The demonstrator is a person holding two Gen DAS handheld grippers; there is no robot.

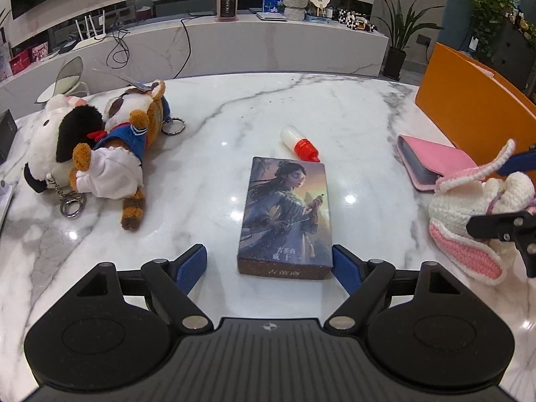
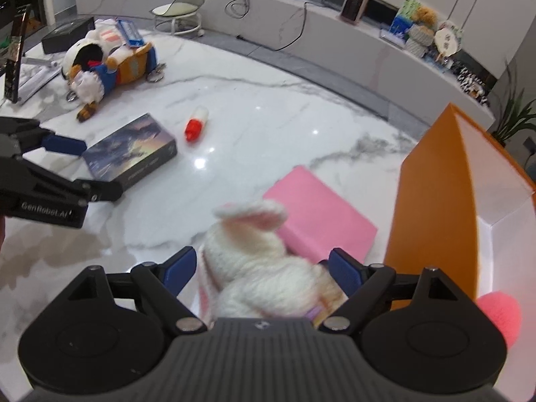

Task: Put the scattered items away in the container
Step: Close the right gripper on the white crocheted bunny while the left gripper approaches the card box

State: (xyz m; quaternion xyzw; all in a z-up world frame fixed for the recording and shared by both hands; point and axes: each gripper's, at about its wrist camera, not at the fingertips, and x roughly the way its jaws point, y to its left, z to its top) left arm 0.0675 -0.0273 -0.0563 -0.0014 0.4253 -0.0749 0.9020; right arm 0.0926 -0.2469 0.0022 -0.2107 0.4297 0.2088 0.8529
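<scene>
Glossy marble table [image 1: 301,100] — crocheted yarn bunny [image 2: 254,261], fluffy plush toys [image 1: 100,147], smooth plastic bottle [image 1: 299,142]

The left gripper [image 1: 268,264] sits low over the marble table [image 1: 234,127], its blue-padded jaws spread wide on either side of the near end of the picture box [image 1: 284,214]; the right pad looks to be just at the box's corner, the left pad stands clear of it. The right gripper [image 2: 258,268], off to the right of that box, has its jaws apart around the white crocheted bunny [image 2: 254,268], which bulges between the blue pads [image 2: 179,268].
</scene>
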